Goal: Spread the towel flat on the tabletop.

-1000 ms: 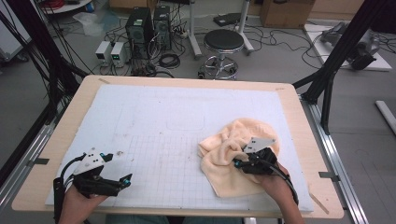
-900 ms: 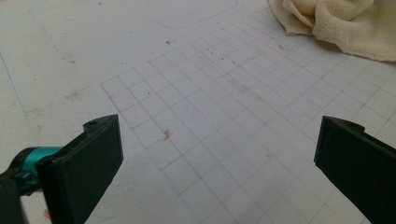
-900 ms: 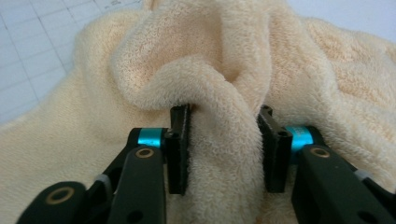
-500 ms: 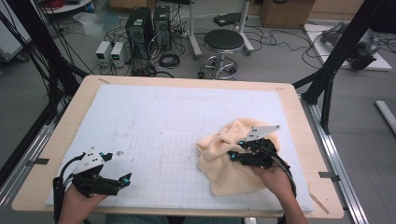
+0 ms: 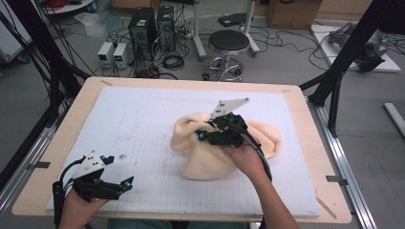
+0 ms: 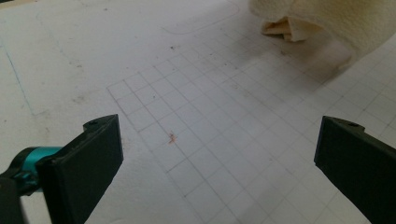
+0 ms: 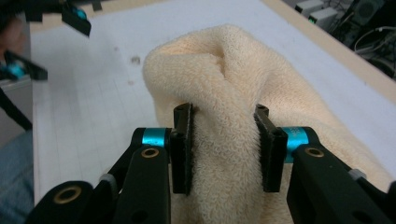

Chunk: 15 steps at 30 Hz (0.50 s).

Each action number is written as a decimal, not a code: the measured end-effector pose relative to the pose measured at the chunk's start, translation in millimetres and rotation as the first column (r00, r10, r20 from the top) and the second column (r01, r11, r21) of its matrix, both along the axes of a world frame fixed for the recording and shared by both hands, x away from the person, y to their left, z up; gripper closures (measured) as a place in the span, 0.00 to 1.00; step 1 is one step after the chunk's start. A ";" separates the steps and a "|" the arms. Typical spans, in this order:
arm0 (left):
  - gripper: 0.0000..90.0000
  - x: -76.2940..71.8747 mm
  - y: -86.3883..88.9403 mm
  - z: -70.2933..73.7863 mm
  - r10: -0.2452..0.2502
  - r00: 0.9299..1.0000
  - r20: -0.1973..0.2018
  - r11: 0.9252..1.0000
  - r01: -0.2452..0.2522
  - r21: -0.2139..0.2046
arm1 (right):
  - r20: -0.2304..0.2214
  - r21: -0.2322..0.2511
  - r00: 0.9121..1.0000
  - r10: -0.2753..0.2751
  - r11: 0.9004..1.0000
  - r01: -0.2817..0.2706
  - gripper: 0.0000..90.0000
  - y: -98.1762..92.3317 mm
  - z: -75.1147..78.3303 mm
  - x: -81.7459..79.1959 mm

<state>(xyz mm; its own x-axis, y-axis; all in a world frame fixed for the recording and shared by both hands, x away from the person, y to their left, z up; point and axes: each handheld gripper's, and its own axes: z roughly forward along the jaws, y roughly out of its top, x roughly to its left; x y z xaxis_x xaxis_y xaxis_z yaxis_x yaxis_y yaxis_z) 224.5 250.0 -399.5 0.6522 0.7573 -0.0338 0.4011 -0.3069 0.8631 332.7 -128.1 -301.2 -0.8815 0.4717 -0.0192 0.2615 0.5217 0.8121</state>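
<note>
The bench (image 5: 305,157) is a pale wooden board carrying a white mat (image 5: 143,124) printed with a faint grid of squares; the mat shows scuffs, small dark specks and one reddish mark (image 6: 172,137) between the left jaws. A cream towel (image 5: 210,162) lies bunched on the right half of the mat, one part drawn up into a peak. The right hand-held gripper (image 5: 206,132) is clenched on that raised fold: in the right gripper view both pads press into the terry cloth, which bulges above and below them (image 7: 224,144). Its jaws have just been closing, with the towel between them. The left hand-held gripper (image 5: 125,184) rests near the front left corner of the mat, released, its jaws wide apart over bare grid, well apart from the towel (image 6: 327,23). Beyond the bench the grey floor holds a round black stool (image 5: 229,43), two dark computer towers (image 5: 150,26), small white boxes (image 5: 113,52) and loose cables (image 5: 172,62). Black frame struts (image 5: 351,52) stand at both sides, and a cardboard box (image 5: 291,12) sits at the far wall.
</note>
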 end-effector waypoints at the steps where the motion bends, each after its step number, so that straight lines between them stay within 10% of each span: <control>1: 0.02 0.0 0.0 0.0 0.000 1.000 0.000 1.000 0.000 0.000 | 0.000 0.000 1.000 0.000 1.000 0.000 0.72 0.0 0.0 0.0; 9: 0.02 -1.0 0.7 1.4 0.000 1.000 0.010 1.000 0.000 -0.004 | 0.061 0.012 0.996 0.058 0.998 -0.059 0.71 50.2 28.6 1.5; 15: 0.02 -0.6 -1.7 1.4 -0.007 1.000 0.009 1.000 0.007 -0.006 | -0.025 -0.077 0.998 0.062 0.995 -0.063 0.65 74.5 -21.7 20.9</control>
